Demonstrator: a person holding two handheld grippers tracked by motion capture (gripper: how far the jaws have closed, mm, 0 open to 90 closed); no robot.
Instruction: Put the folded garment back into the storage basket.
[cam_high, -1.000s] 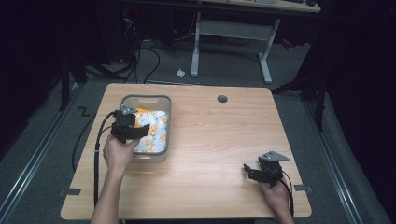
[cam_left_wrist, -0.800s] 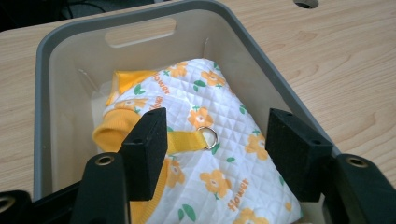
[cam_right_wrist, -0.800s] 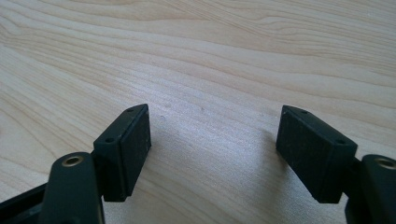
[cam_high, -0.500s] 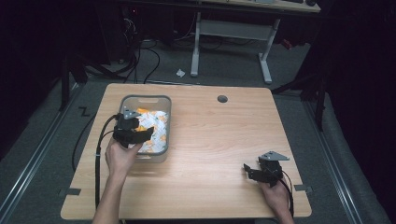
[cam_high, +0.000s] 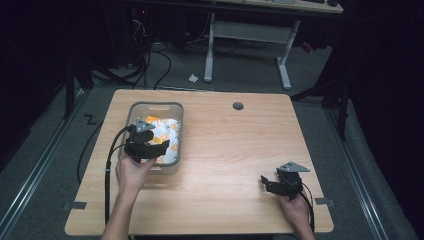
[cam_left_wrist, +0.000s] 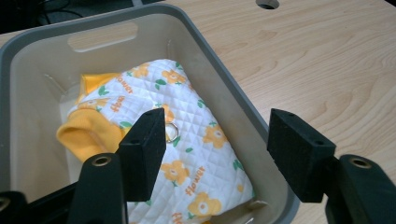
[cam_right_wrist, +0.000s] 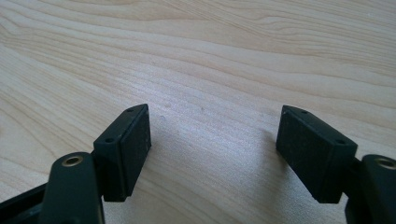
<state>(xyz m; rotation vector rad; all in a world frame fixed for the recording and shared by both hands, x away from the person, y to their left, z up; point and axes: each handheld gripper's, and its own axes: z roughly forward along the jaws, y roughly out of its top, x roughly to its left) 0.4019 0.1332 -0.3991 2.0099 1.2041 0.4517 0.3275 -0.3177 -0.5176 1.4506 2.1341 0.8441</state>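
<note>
Left claw (cam_left_wrist: 212, 158) apart over quilted flower cloth (cam_left_wrist: 187, 154) in grey bin (cam_left_wrist: 233, 93), right claw (cam_right_wrist: 215, 154) apart above bare table (cam_right_wrist: 210, 56)

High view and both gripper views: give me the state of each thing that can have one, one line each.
left claw: open, nothing between its jaws, above the bin's near end.
right claw: open, empty, over bare table.
grey bin: upright on the table, no lid.
quilted flower cloth: folded, lying inside the bin, not gripped.
metal ring: lying on the cloth.
wooden table: bare around the right claw.
</note>
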